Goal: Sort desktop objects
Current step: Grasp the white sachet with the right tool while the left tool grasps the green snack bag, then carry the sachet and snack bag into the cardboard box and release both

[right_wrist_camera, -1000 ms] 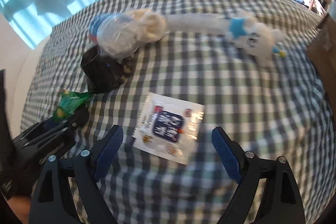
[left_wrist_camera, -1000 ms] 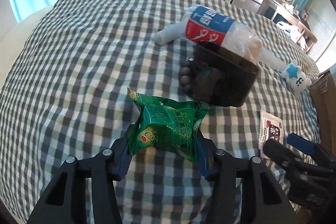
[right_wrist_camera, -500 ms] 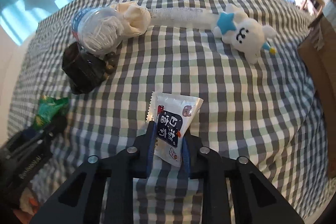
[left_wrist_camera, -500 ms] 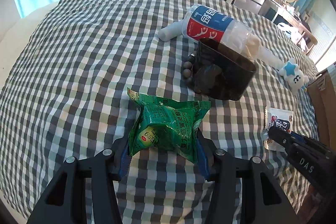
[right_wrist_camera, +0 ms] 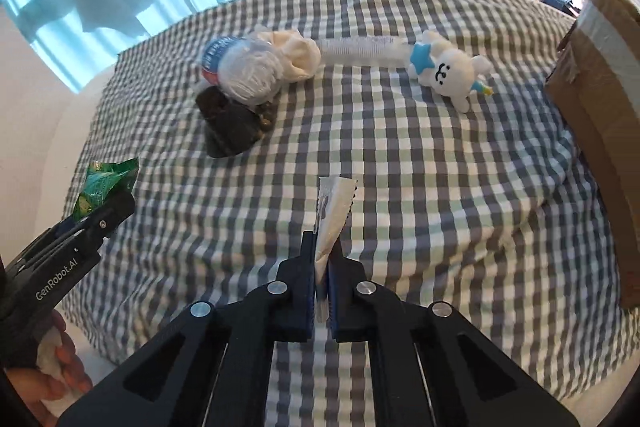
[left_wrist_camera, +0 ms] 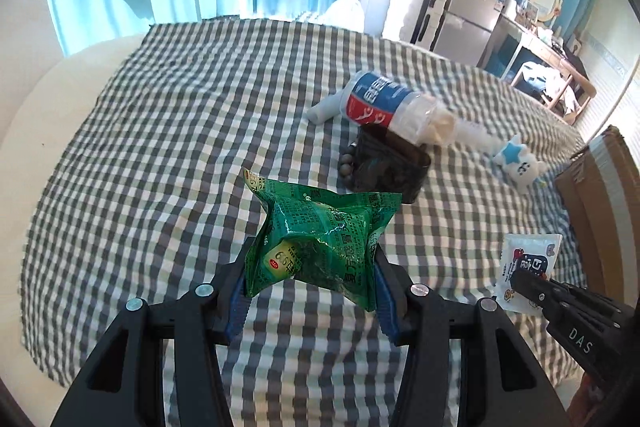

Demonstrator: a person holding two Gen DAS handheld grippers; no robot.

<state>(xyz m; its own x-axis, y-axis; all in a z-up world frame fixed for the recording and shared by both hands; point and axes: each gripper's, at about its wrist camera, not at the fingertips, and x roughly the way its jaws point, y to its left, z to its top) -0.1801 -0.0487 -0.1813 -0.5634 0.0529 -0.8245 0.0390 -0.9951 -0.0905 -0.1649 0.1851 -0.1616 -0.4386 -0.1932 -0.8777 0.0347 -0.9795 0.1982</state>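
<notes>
Left tongs clenched the puffy, crinkly green packet by its sides; right tongs pinched the thin white sachet, both light, slippery, above the checked bed.

In the left wrist view, the snack packet sits low in the centre, between the fingers of the left claw, above the checked tabletop. Right of centre, the bottle lies across the top of the dark container. The plush toy lies further right, with the cardboard box at the right edge. At lower right, the right claw holds the sachet.
</notes>
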